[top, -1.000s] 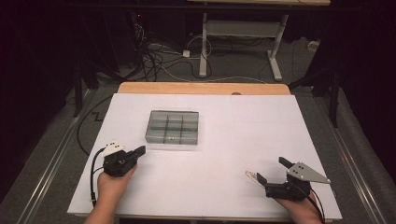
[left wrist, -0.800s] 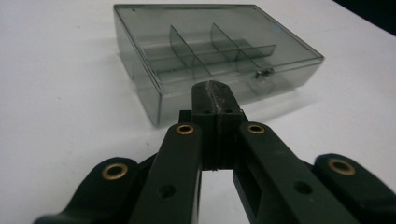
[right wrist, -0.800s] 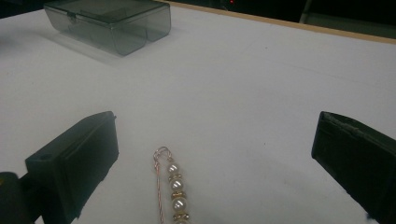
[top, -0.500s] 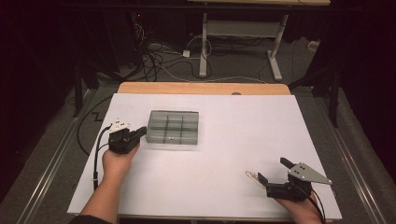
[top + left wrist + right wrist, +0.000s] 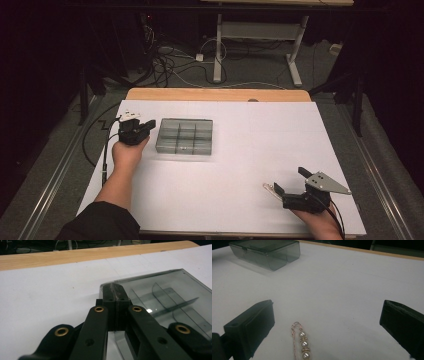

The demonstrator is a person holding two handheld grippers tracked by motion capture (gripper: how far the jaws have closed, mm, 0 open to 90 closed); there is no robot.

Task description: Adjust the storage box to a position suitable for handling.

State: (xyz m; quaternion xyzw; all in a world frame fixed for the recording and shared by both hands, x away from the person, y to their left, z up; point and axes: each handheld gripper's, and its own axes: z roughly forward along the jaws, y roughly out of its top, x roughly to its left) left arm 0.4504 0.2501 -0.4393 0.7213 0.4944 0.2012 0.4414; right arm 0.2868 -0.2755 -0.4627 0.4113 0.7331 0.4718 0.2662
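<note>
A smoky clear compartment box (image 5: 185, 136) with its lid closed lies on the white table (image 5: 240, 165), left of centre. My left gripper (image 5: 150, 125) is shut with nothing in it. Its tips are at the box's left edge, and I cannot tell whether they touch it. In the left gripper view the closed jaws (image 5: 115, 291) point at a corner of the box (image 5: 165, 300). My right gripper (image 5: 290, 181) rests near the front right edge, jaws wide open. A gold earring with pearl beads (image 5: 302, 342) lies on the table between its jaws (image 5: 329, 311), and nothing touches it. The earring (image 5: 268, 187) shows small in the high view.
A wooden strip (image 5: 215, 94) borders the table's far edge. Beyond it are desk legs (image 5: 218, 45) and loose cables (image 5: 170, 65) on the floor. The box (image 5: 265, 251) sits far off at the upper left of the right gripper view, with bare white surface between.
My left hand has moved away from the front edge, up the left side of the table to the box's left edge, jaws staying shut. The right gripper and the earring have not moved.
</note>
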